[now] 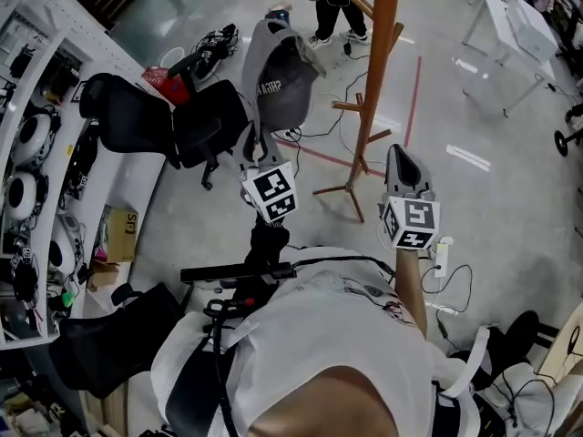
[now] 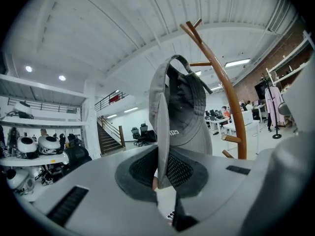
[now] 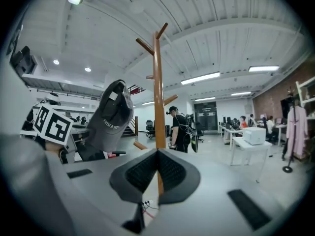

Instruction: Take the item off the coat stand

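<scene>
My left gripper (image 2: 162, 177) is clamped on the cap (image 2: 183, 113) brim, cap just left of the coat stand (image 1: 376, 71). Right gripper (image 3: 157, 157) closed, empty. Thin edge pinch: cap could slip and drop.

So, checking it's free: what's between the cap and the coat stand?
Nothing; a bare gap separates cap and coat stand in the right gripper view.
</scene>
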Action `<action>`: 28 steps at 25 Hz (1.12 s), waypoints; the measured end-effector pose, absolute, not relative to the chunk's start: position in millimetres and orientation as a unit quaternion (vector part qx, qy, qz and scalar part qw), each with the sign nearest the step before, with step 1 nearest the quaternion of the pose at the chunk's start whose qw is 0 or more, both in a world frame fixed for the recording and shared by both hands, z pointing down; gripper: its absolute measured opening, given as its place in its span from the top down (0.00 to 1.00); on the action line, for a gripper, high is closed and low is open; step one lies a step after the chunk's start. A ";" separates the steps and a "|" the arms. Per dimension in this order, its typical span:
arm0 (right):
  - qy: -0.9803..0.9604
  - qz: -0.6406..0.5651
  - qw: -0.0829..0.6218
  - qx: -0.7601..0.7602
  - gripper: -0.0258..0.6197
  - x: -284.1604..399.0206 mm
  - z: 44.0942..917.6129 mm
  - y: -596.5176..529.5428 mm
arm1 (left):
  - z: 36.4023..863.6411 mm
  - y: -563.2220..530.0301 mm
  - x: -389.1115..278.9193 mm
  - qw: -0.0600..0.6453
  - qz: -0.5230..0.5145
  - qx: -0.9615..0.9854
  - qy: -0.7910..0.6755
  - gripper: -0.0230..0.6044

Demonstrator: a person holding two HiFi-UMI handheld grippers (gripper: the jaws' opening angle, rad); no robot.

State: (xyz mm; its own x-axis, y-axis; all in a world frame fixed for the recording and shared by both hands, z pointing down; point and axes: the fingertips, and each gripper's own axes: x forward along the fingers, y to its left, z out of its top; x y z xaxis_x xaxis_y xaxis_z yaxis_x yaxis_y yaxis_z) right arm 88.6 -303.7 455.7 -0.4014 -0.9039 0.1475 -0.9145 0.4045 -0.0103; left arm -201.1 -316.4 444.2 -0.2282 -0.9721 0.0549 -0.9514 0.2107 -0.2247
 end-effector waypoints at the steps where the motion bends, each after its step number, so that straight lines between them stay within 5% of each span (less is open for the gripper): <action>1: -0.837 0.044 0.059 0.542 0.95 85.3 456.1 -303.2 | 446.2 -311.9 -201.2 0.045 -0.103 -0.620 0.776 0.92; 28: -0.837 0.037 0.051 0.544 0.95 72.6 453.0 -281.8 | 458.2 -264.8 -192.7 0.035 -0.090 -0.634 0.768 0.92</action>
